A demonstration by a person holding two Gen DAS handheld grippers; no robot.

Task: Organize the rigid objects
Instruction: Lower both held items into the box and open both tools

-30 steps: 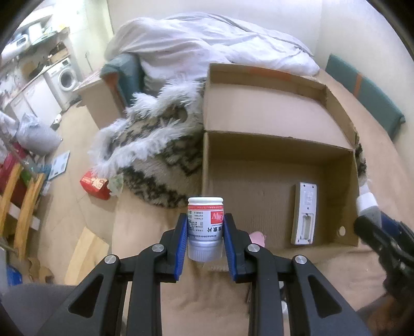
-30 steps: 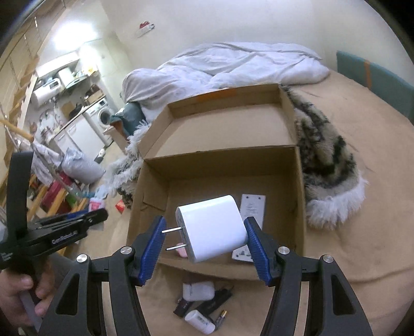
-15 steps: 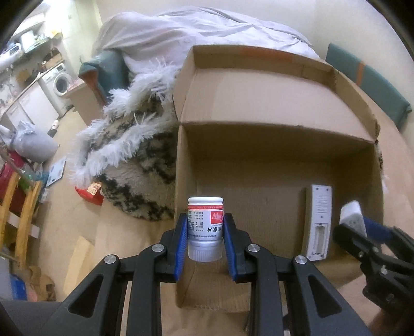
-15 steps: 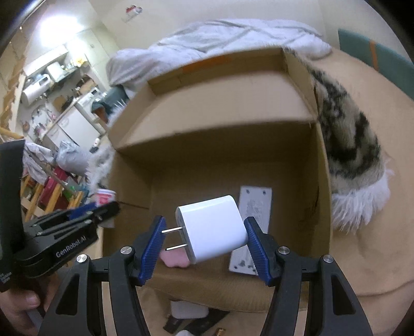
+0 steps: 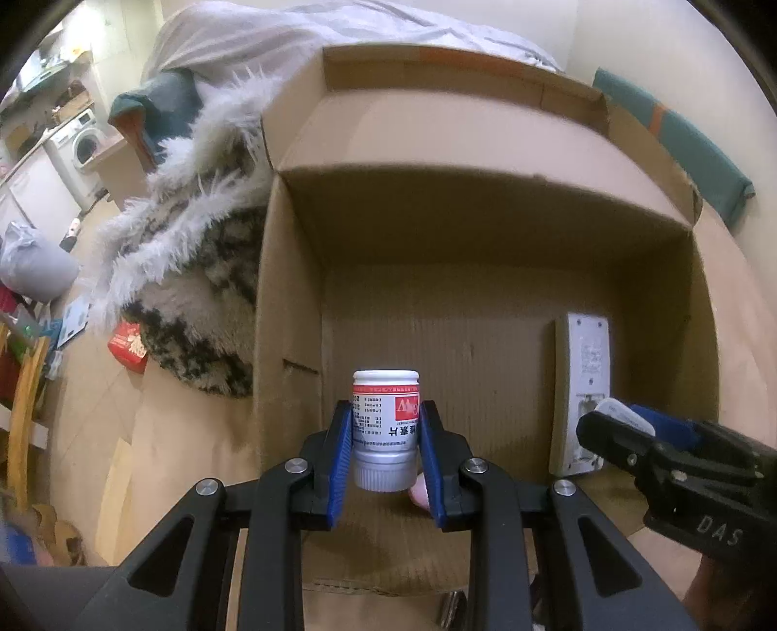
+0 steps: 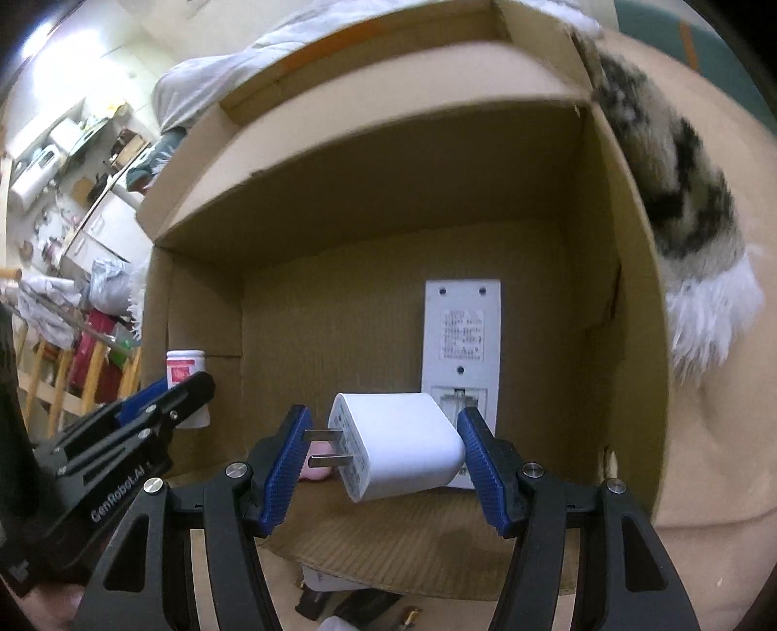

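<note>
My left gripper is shut on a white pill bottle with a red label, held upside down over the near left part of an open cardboard box. My right gripper is shut on a white plug charger, its prongs pointing left, over the box's near edge. The right gripper also shows in the left wrist view, and the left gripper with the bottle in the right wrist view. A white remote lies face down in the box. A pink object lies behind the charger.
A furry black-and-white throw lies left of the box and shows at its right in the right wrist view. Small loose objects lie on the tan sheet below the box's front edge. A white duvet is behind.
Both grippers have moved forward toward the box and now hold their objects over its inside. Their grips on the bottle and the charger are unchanged.
</note>
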